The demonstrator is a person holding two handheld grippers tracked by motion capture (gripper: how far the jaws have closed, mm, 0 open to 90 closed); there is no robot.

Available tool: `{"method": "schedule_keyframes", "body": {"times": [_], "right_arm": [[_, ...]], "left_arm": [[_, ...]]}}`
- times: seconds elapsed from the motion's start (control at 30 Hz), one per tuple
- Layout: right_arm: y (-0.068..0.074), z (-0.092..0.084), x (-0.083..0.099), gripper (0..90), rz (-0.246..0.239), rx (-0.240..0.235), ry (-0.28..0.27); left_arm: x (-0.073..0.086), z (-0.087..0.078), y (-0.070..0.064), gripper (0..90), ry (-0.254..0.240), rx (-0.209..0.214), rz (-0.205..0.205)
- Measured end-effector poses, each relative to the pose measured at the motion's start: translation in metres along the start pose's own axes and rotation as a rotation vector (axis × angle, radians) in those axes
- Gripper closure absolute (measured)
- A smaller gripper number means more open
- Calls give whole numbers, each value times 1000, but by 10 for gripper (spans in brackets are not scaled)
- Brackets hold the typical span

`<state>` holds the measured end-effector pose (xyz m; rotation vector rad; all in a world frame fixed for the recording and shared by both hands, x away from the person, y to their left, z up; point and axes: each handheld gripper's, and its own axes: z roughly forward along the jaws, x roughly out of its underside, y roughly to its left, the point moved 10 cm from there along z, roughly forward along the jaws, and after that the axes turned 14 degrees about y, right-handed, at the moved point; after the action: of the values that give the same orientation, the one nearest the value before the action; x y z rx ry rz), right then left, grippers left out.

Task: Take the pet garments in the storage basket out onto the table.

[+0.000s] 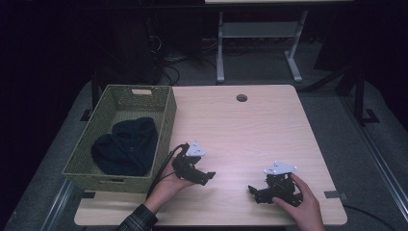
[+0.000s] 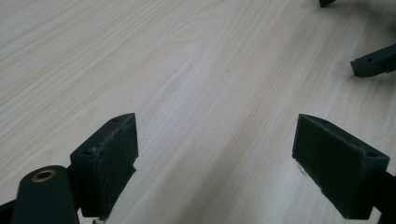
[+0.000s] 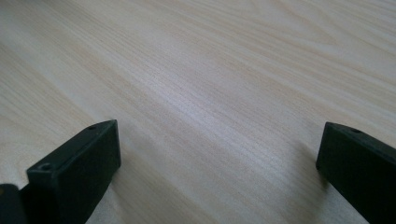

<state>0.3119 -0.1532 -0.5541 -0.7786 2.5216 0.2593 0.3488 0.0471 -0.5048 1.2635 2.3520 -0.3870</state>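
1. Two hand-held grippers sit low over the pale wooden table (image 1: 250,130) in the high view. The left gripper (image 1: 208,177) is held just beside the near right corner of a green woven basket (image 1: 166,115), its jaws pointing toward the right; the right gripper (image 1: 254,191) is near the table's front edge, jaws pointing left, so the two face each other with bare wood between them. A dark blue garment (image 1: 126,146) lies bundled inside the basket — well inside its walls, touched by neither tool. A small round cable hole (image 1: 241,98) shows at the table's far side.

2. In the left gripper view, the left gripper (image 2: 215,158) has its jaws spread wide with nothing between them — just wood grain. The tips of the right gripper (image 2: 373,63) show at the upper right, apart from it.

3. In the right gripper view, the right gripper (image 3: 217,163) is likewise spread wide and holds nothing, with its jaws close above the tabletop (image 3: 210,70).
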Motion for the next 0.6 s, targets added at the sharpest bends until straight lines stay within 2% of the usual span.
{"method": "schedule_keyframes", "body": {"times": [0.4,0.6], "right_arm": [[0,0,0,0,1,-1,-1],[0,0,0,0,1,-1,-1]], "left_arm": [[-7,-9,2,140,-4,4,-3],[-10,-13,0,140,-4,14,10]]}}
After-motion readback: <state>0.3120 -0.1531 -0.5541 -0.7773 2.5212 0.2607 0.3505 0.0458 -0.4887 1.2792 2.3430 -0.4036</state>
